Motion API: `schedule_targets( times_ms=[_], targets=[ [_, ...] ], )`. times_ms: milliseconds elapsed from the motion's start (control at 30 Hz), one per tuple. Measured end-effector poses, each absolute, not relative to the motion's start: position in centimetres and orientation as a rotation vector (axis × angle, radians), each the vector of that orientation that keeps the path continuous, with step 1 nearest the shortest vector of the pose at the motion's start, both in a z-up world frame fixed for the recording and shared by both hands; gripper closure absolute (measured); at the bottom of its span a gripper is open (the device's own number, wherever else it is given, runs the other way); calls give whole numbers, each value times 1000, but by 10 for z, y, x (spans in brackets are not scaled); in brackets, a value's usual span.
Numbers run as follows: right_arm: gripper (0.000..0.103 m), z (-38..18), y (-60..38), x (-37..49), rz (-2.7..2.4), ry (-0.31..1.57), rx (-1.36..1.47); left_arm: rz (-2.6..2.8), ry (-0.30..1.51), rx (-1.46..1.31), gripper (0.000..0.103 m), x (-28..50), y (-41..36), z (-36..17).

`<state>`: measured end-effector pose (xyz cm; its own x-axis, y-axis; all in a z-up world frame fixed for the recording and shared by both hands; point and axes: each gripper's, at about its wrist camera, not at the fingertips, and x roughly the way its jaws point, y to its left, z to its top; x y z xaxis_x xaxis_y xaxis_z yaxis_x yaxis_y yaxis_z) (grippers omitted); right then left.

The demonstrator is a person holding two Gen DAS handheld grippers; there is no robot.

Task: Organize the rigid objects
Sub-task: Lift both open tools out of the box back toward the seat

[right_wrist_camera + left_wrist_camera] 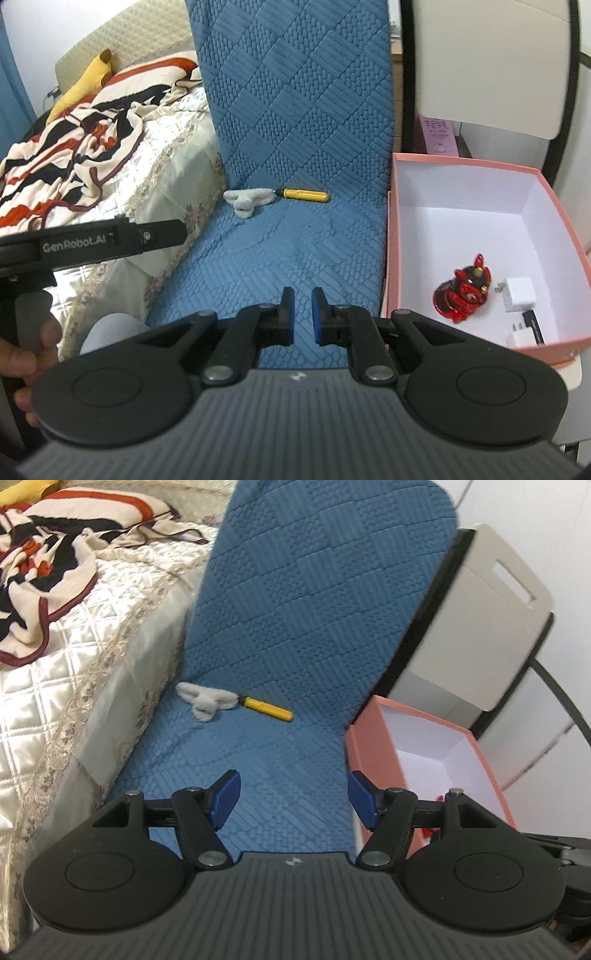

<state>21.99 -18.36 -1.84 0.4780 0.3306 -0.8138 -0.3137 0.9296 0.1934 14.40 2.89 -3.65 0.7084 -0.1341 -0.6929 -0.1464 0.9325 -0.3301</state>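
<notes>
A yellow-handled screwdriver lies at the back of the blue quilted seat, its tip against a crumpled white cloth. To the right stands an open pink box with a white inside. In it sit a red and black figurine, a white charger cube and a white plug with a black part. My left gripper hangs open over the seat's front, nothing between its blue pads. My right gripper is shut and empty, low over the seat.
A bed with a cream quilted cover and a striped blanket borders the seat on the left. A yellow plush toy lies at the bed's head. A white cabinet stands behind the box. A hand holds the other gripper's handle.
</notes>
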Motion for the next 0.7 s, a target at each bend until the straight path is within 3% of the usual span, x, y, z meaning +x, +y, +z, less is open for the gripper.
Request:
schedule_targets(
  times_ms=[700],
  targets=[
    [89, -98, -145, 349, 429, 1104, -91, 96, 870, -427, 33, 274, 78, -152]
  ],
)
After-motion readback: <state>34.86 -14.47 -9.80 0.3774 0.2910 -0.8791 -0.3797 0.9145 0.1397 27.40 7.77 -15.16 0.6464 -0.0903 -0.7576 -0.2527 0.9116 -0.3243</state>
